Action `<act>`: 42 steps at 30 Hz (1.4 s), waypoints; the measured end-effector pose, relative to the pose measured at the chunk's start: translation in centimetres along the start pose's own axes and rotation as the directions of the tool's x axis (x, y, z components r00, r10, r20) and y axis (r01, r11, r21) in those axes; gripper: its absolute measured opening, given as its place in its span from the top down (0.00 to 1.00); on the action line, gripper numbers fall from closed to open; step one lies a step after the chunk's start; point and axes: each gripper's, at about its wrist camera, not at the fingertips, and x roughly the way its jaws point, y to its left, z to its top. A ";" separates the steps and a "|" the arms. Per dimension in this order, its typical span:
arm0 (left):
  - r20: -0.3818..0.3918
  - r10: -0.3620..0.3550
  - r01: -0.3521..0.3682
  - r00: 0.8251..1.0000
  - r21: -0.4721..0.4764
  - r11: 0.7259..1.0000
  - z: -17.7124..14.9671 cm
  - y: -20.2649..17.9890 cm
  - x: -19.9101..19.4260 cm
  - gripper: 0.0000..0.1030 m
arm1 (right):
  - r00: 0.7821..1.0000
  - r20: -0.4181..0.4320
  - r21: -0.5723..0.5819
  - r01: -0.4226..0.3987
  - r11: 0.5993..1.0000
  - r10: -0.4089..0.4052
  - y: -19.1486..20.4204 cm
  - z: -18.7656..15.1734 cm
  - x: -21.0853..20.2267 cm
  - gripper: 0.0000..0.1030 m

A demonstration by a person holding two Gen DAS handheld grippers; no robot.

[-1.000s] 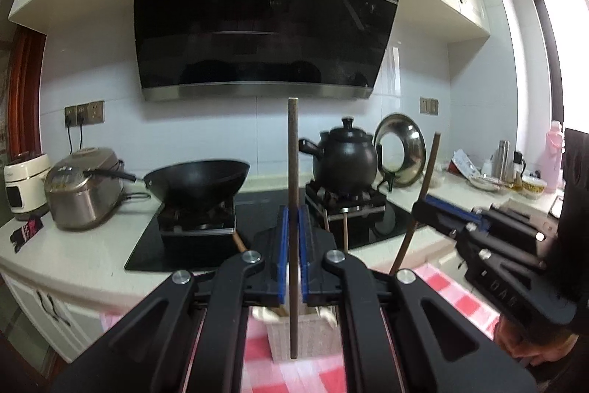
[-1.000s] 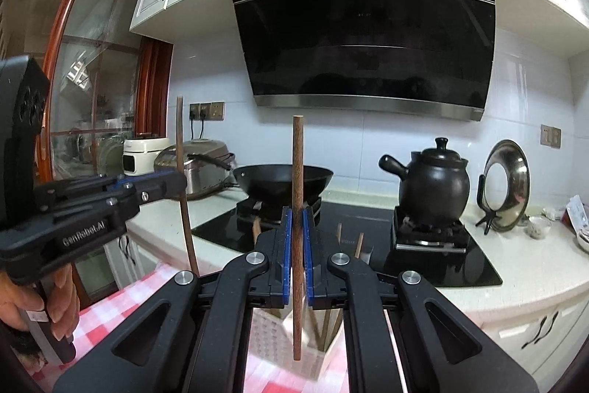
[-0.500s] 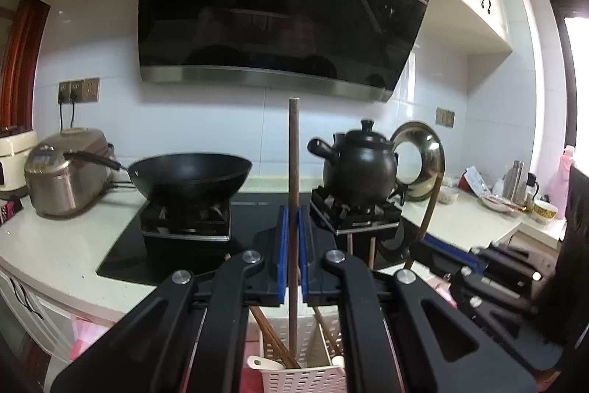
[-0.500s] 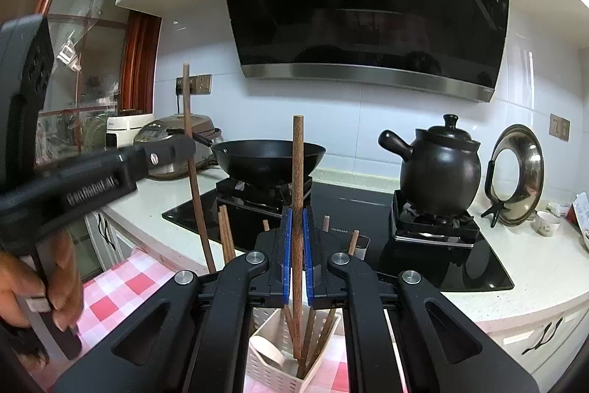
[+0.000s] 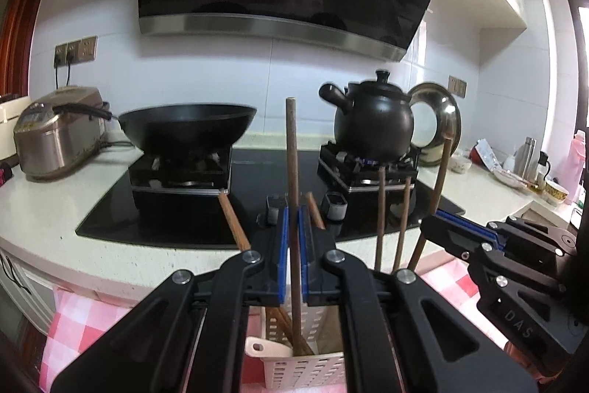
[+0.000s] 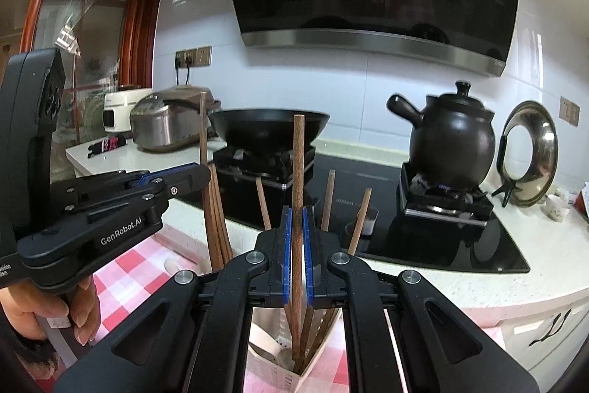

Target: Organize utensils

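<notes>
My left gripper (image 5: 293,253) is shut on a brown wooden chopstick (image 5: 292,172) held upright, its lower end inside a white slotted utensil basket (image 5: 302,372). My right gripper (image 6: 297,256) is shut on another brown chopstick (image 6: 297,172), upright, its lower end inside the same basket (image 6: 291,376). Several more chopsticks (image 5: 381,212) and a beige spoon (image 5: 263,348) stand in the basket. The right gripper shows at the right of the left wrist view (image 5: 434,221), the left gripper at the left of the right wrist view (image 6: 200,174).
The basket stands on a pink checked cloth (image 5: 81,326) before a white counter (image 5: 48,205). Behind are a black hob (image 5: 254,179), a wok (image 5: 187,127), a black clay pot (image 5: 375,120), a rice cooker (image 5: 59,131) and a steel lid (image 5: 438,120).
Both grippers have moved down with their chopsticks. The chopsticks' lower ends, above the basket a second ago, now reach inside it among the others.
</notes>
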 end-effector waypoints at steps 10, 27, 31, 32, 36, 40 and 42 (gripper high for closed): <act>-0.061 0.030 -0.032 0.998 -0.030 0.999 -2.6 1.9 1.3 0.63 | 0.998 -0.064 0.099 -0.022 0.995 0.029 -2.2 -2.1 1.4 0.83; 0.080 0.119 -0.124 0.990 0.062 0.990 -2.2 2.9 -12.3 0.05 | 0.998 0.041 0.117 -0.046 0.992 0.041 -0.9 -0.6 -7.8 0.44; 0.099 0.123 -0.129 0.987 0.050 0.990 -3.0 2.5 -15.4 0.05 | 0.996 0.066 0.124 -0.060 0.991 0.052 0.1 -1.4 -10.6 0.34; 0.092 0.124 -0.130 0.988 0.055 0.990 -3.2 2.4 -16.0 0.05 | 0.996 0.068 0.126 -0.066 0.990 0.058 0.3 -1.6 -11.1 0.30; 0.069 0.106 -0.111 0.992 0.070 0.991 -4.6 1.7 -18.2 0.05 | 0.993 0.068 0.145 -0.100 0.984 0.091 1.3 -3.4 -13.3 0.22; 0.058 0.051 -0.053 0.997 0.037 0.998 -6.4 1.2 -19.7 0.05 | 0.992 0.059 0.135 -0.116 0.984 0.109 2.8 -5.3 -14.8 0.18; 0.044 0.027 -0.028 0.999 0.038 0.999 -7.2 1.0 -20.0 0.05 | 0.991 0.058 0.136 -0.127 0.983 0.120 3.3 -6.3 -15.6 0.18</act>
